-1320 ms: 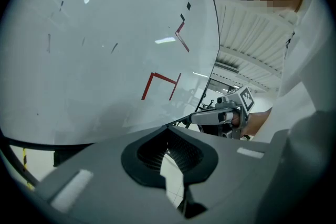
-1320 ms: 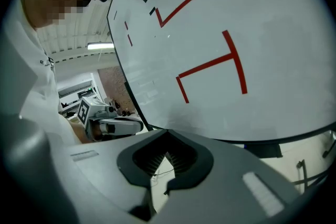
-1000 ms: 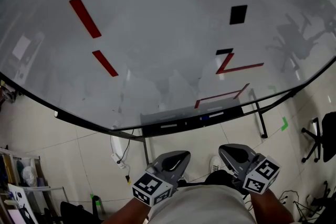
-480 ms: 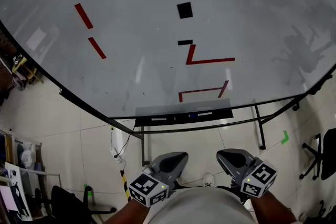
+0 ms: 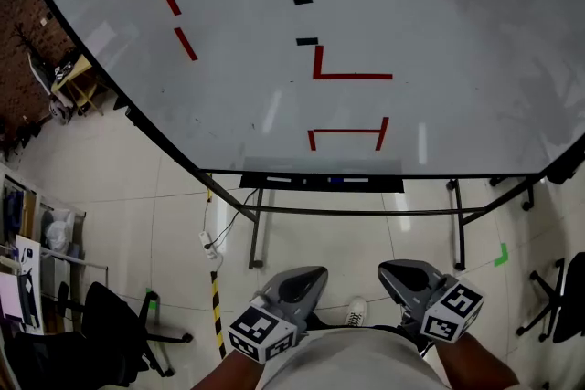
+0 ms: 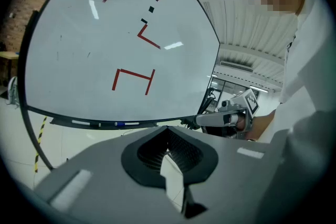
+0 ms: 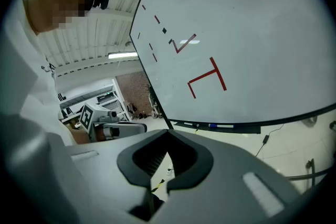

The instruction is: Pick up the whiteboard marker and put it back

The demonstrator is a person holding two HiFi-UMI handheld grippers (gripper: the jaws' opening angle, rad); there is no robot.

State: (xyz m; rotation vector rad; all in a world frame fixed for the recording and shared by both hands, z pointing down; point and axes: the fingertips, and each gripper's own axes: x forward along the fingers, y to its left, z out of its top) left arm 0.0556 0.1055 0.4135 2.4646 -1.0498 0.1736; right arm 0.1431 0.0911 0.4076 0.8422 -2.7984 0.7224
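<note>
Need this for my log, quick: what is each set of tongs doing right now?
Left tongs: closed, holding nothing.
Right tongs: closed, holding nothing.

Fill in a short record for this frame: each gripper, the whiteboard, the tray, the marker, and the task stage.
left gripper: shut, empty, held low by the person's body
right gripper: shut, empty, held low beside the left one
whiteboard: on a stand, with red and black marks
tray: along the board's lower edge
marker: small blue item lying in the tray, too small to tell more
task stage: not begun; both grippers are far from the tray
</note>
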